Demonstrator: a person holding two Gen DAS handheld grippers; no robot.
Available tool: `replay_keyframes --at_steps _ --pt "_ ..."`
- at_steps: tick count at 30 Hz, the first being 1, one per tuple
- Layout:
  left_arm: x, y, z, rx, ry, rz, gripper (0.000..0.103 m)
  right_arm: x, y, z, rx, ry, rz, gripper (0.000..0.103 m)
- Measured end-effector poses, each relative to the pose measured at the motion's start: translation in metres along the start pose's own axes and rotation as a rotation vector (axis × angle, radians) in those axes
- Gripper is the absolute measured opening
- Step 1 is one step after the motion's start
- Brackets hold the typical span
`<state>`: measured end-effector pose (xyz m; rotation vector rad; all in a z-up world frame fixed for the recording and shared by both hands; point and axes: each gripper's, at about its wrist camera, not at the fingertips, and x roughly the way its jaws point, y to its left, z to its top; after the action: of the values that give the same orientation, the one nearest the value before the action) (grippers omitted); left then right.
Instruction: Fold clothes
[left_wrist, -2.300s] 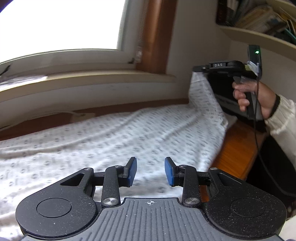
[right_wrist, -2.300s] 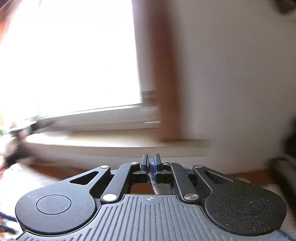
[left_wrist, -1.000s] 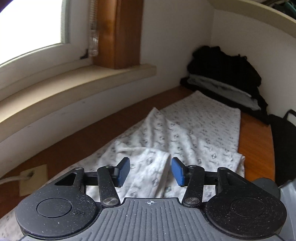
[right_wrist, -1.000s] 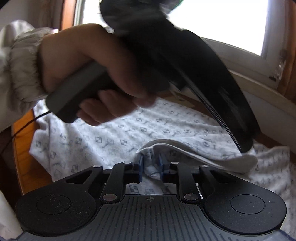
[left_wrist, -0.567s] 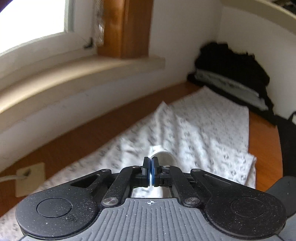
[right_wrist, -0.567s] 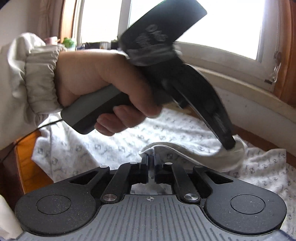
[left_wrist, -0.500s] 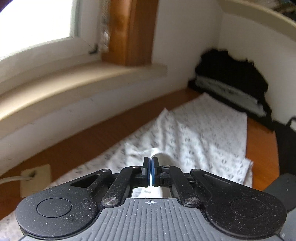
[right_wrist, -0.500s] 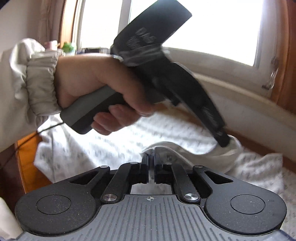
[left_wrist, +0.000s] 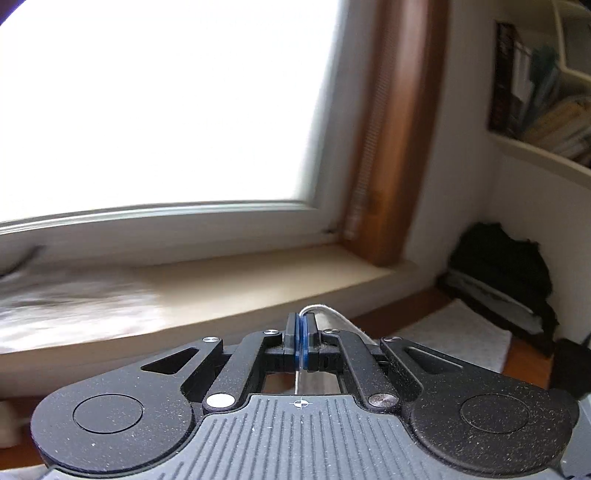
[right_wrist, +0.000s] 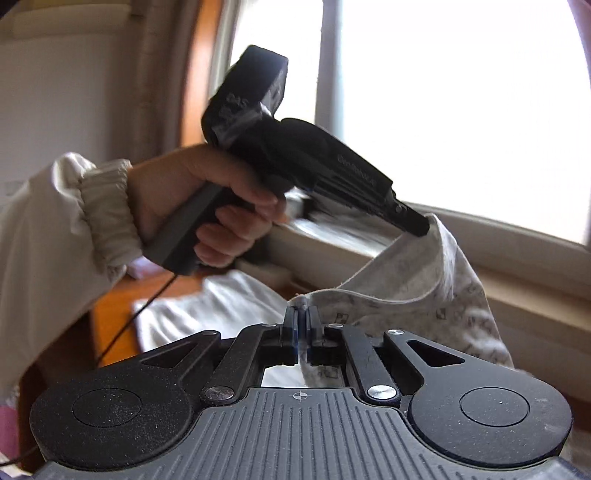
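Both grippers now pinch the same hem: the left gripper, spread wide over the cloth a second ago, has snapped its pads together on the edge of the patterned garment, and the right gripper has likewise closed on that edge just beside it. Since then both have lifted, so the hem hangs between them above the wooden table, where the rest still lies. The fold-over looks under way; next the raised edge needs carrying across.
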<state>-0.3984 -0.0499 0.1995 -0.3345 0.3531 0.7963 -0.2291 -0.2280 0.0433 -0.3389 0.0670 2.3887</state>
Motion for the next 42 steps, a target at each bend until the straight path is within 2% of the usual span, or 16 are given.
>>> replay_keyframes --at_steps 5,13,16,20,22,24,26,29,30,32,33,36,40,41,42 --pt "-0.055 0.060 -0.015 -0.092 -0.023 0.073 0.001 0.050 0.039 0.022 -0.013 -0.030 0.096 0.005" --pt "-0.103 0.140 -0.048 -0.217 -0.031 0.154 0.001 0.110 0.084 0.038 -0.035 -0.017 0.185 0.005" --pt "-0.106 0.165 -0.064 -0.256 -0.013 0.189 0.001 0.141 0.102 0.038 -0.042 0.016 0.185 0.005" --pt "-0.094 0.197 -0.093 -0.331 0.041 0.274 0.002 0.185 0.110 0.027 -0.002 0.080 0.201 0.006" --pt "-0.091 0.208 -0.104 -0.341 0.073 0.335 0.002 0.203 0.111 0.020 0.032 0.132 0.224 0.012" --pt "-0.090 0.213 -0.111 -0.341 0.099 0.410 0.007 0.211 0.109 0.013 0.059 0.194 0.256 0.018" --pt "-0.095 0.213 -0.116 -0.339 0.102 0.446 0.007 0.208 0.109 0.007 0.049 0.201 0.269 0.019" --pt "-0.102 0.200 -0.118 -0.323 0.094 0.416 0.007 0.201 0.098 0.009 0.004 0.204 0.251 0.020" --pt "-0.104 0.196 -0.119 -0.318 0.093 0.397 0.007 0.199 0.094 0.009 -0.008 0.207 0.239 0.023" --pt "-0.103 0.187 -0.122 -0.311 0.092 0.361 0.033 0.193 0.086 0.006 -0.024 0.213 0.205 0.030" --pt "-0.102 0.182 -0.123 -0.307 0.092 0.345 0.038 0.190 0.081 0.005 -0.036 0.216 0.189 0.030" --pt "-0.091 0.170 -0.130 -0.284 0.128 0.315 0.039 0.177 0.062 -0.005 -0.056 0.242 0.145 0.030" --pt "-0.075 0.158 -0.141 -0.224 0.187 0.345 0.039 0.142 0.026 -0.020 -0.049 0.244 0.089 0.030" --pt "-0.073 0.157 -0.143 -0.216 0.194 0.355 0.036 0.134 0.017 -0.023 -0.045 0.242 0.077 0.031" --pt "-0.071 0.158 -0.143 -0.219 0.193 0.360 0.035 0.127 0.007 -0.025 -0.042 0.242 0.061 0.034"
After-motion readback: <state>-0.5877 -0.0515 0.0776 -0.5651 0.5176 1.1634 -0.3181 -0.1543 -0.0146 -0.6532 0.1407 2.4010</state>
